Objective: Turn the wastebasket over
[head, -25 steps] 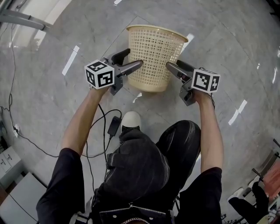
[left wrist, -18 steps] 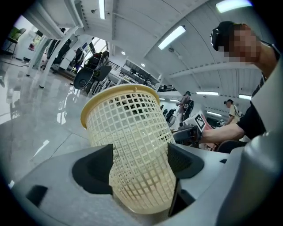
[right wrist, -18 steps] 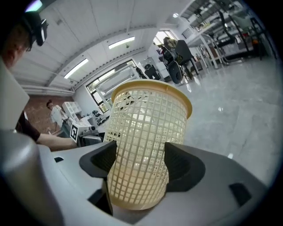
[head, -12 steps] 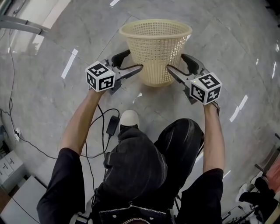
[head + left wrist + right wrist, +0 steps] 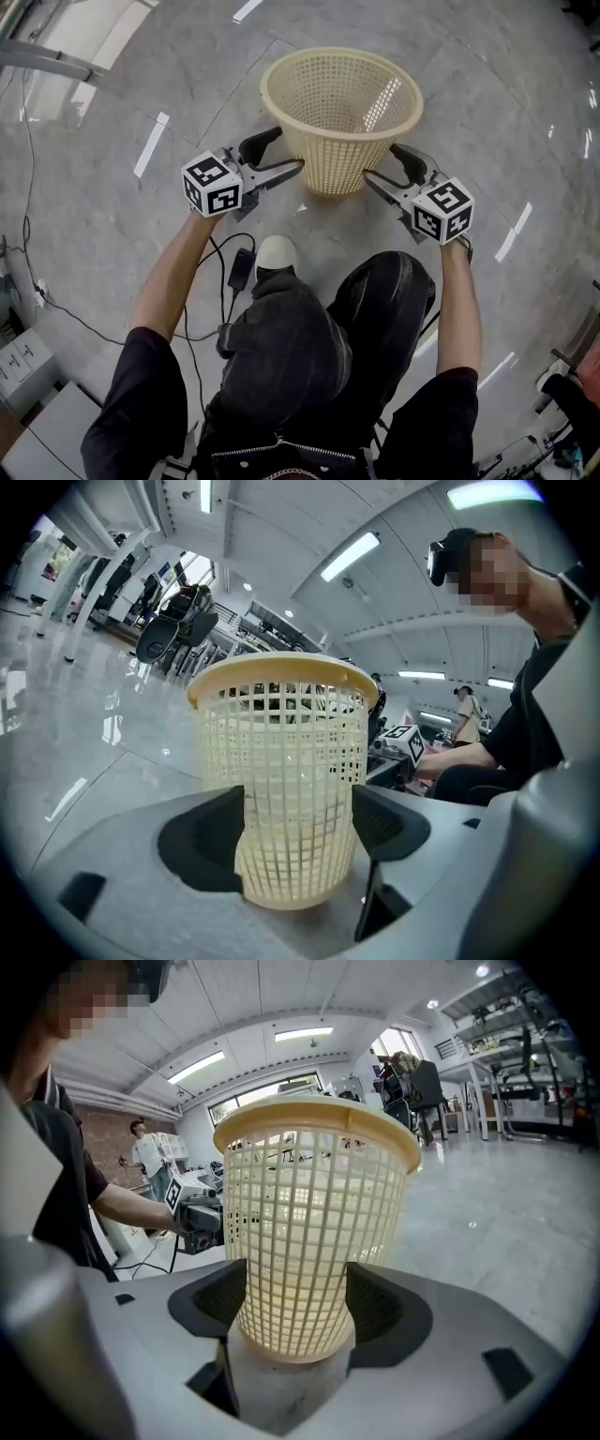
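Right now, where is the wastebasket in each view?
Head view: wastebasket upper centre, mouth facing up.
Left gripper view: wastebasket in the centre, rim up.
Right gripper view: wastebasket in the centre, rim up.
Shared landmark: the glossy grey floor, left in the left gripper view, right in the right gripper view.

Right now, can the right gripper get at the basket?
Probably yes, it looks as good as there. The right gripper has the narrow bottom of the basket between its jaws, and its pads seem to lie against both sides. Nothing stands in the way.
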Tool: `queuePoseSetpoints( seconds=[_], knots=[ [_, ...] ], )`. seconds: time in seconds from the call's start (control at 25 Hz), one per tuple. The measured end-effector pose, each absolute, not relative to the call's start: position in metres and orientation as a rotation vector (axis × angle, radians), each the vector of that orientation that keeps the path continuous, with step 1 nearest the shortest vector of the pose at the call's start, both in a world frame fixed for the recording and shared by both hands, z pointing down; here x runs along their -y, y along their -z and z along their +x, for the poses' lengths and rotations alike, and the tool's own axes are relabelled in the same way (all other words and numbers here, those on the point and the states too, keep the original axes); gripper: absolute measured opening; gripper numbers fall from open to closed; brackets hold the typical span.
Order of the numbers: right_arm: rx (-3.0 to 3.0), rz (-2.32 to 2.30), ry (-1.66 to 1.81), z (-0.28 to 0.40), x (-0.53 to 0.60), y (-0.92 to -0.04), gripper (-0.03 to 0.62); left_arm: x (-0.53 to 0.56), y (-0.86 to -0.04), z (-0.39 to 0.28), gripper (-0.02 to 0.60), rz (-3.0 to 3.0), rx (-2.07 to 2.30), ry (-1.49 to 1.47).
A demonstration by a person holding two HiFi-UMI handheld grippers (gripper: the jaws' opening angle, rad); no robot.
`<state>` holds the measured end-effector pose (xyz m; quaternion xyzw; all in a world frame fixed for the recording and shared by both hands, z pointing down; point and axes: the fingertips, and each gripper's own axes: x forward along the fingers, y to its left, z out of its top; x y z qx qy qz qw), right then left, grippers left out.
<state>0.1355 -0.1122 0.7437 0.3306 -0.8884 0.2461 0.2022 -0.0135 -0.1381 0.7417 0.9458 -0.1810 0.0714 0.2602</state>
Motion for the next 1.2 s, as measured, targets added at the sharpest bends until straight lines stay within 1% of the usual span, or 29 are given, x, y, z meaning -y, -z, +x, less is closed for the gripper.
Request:
queuePoseSetpoints(
  seconds=[0.2, 0.32, 0.48, 0.68, 0.88, 1.04, 1.2],
  knots=[
    [2.497, 0.835, -0.816, 0.137, 0.092, -0.743, 0.333, 0.129, -0.743, -0.013, 0.354, 2.564, 0.484, -0.213],
    [2.531, 0.785, -0.950, 0.144, 0.077, -0.735, 0.333, 0.121, -0.747, -0.011, 0.354, 2.559, 0.456, -0.238],
    [2.672, 0.907, -1.142, 0.174, 0.078, -0.700, 0.333, 0.106, -0.753, -0.001, 0.354, 2.556, 0.398, -0.262],
    [2.650, 0.906, -1.085, 0.184, 0.071, -0.698, 0.333, 0.098, -0.766, 0.008, 0.354, 2.545, 0.376, -0.295],
    [2.691, 0.849, -1.097, 0.187, 0.057, -0.675, 0.333, 0.093, -0.776, 0.010, 0.354, 2.535, 0.348, -0.331],
    [2.699, 1.002, -1.085, 0.202, 0.074, -0.666, 0.333, 0.089, -0.783, 0.010, 0.353, 2.520, 0.338, -0.347],
    [2.578, 1.226, -0.976, 0.225, 0.102, -0.668, 0.333, 0.079, -0.795, 0.014, 0.354, 2.540, 0.298, -0.438]
  ],
)
